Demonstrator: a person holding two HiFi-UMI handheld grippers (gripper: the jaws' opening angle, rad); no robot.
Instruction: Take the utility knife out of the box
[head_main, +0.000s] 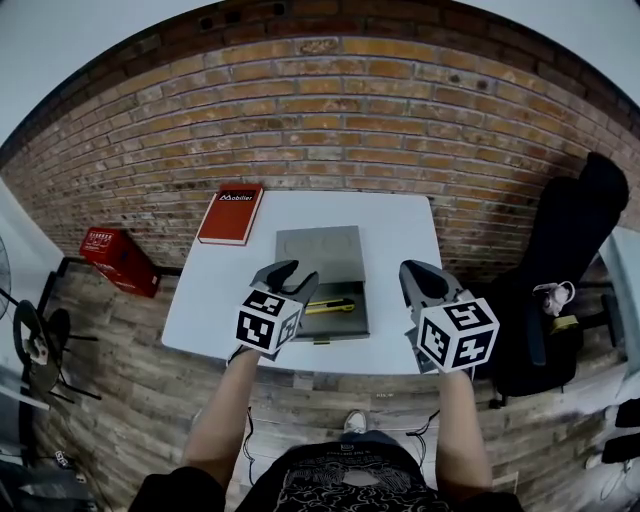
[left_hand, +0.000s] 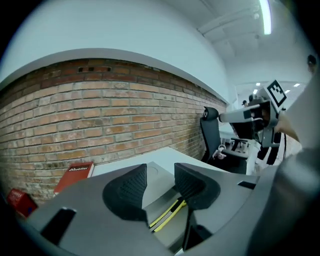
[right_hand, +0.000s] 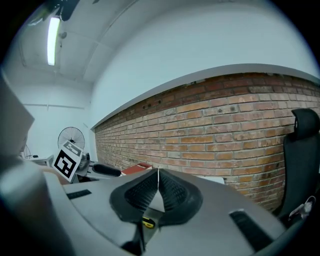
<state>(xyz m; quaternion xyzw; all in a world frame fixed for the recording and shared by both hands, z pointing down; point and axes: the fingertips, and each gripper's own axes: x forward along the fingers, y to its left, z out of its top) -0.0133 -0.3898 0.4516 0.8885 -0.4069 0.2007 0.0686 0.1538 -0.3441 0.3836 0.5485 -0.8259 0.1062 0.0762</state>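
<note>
The grey box lies open in the middle of the white table, its lid folded back. A yellow and black utility knife rests in the box's near half. My left gripper hovers over the box's near left corner, open and empty. In the left gripper view the knife shows low between the jaws of the gripper, apart from them. My right gripper hangs over the table to the right of the box, shut with nothing in it; its pads meet at the tips.
A red book lies at the table's far left corner. A brick wall runs behind the table. On the floor stands a red crate to the left, and a black chair to the right.
</note>
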